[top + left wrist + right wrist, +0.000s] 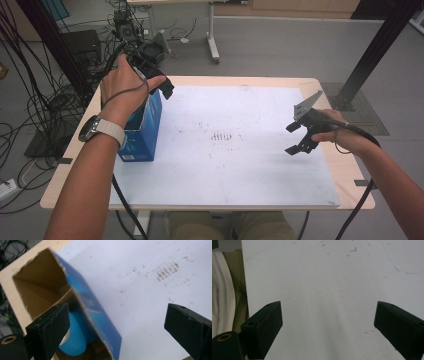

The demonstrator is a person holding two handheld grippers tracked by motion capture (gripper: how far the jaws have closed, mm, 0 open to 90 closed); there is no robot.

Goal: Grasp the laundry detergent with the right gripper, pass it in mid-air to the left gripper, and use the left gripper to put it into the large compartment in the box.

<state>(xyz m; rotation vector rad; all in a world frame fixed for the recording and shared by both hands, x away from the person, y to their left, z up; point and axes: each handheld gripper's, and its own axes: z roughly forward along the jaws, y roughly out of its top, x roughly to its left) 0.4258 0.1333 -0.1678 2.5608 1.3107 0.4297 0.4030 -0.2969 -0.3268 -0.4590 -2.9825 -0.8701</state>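
Observation:
A blue cardboard box (145, 135) stands upright on the left side of the white sheet (240, 170), its torn top open. In the left gripper view a rounded blue object (75, 340) lies inside the box (95, 307). My left gripper (156, 81) hovers just above the box's open top, jaws wide apart and holding nothing (117, 315). My right gripper (293, 138) hangs over the right part of the sheet, also open, with bare sheet between its jaws (328, 315).
The sheet covers most of a light wooden table (75, 150). Faint brown specks (222, 137) mark the sheet's middle. Cables and black equipment (125, 30) crowd the floor behind the table's left; a black post (372, 50) rises at the back right.

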